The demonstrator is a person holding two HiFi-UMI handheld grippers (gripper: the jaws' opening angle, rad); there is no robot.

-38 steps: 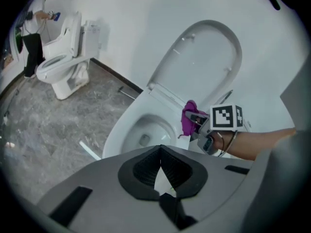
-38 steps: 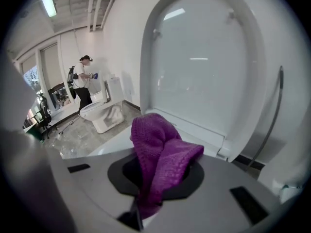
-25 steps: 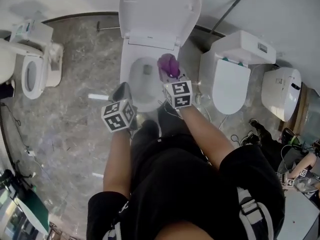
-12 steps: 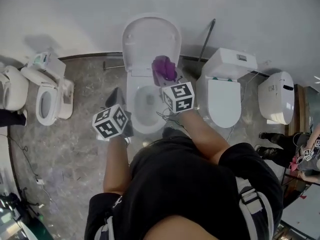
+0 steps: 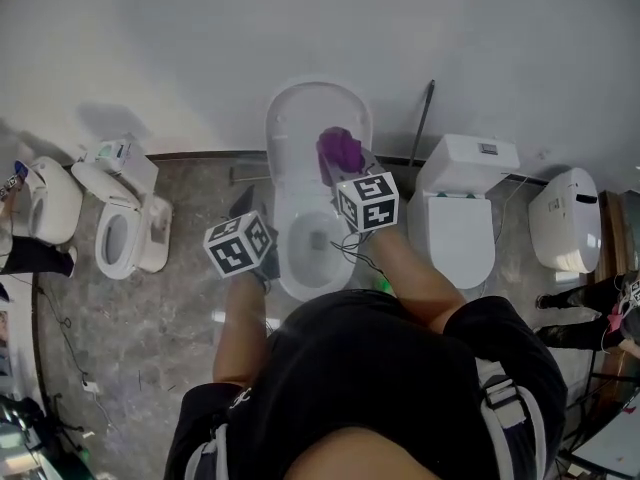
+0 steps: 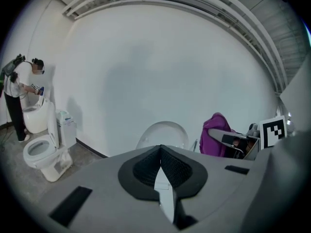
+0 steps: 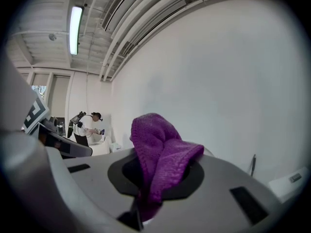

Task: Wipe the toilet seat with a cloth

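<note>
**A:** Where's the cloth just now?

**B:** The purple cloth (image 7: pixel 156 136) is pinched in the right gripper (image 7: pixel 155 160), whose jaws are closed on it with a wad bunched above them. It is up in front of the upright lid (image 5: pixel 318 118), well apart from the toilet seat (image 5: pixel 291 260) below.

**A:** And the other one?

**B:** The left gripper (image 6: pixel 160 152) has its jaws pressed together on nothing, off the bowl's left edge.

**A:** How would you wipe it well?

**B:** I'd lower the wad onto the ring at its back edge and let the fabric touch rather than the jaw tips. Then sweep round each side to the front edge. The wad is small, so I'd keep the strokes short and keep it from dipping into the bowl (image 5: pixel 316 236).
</note>
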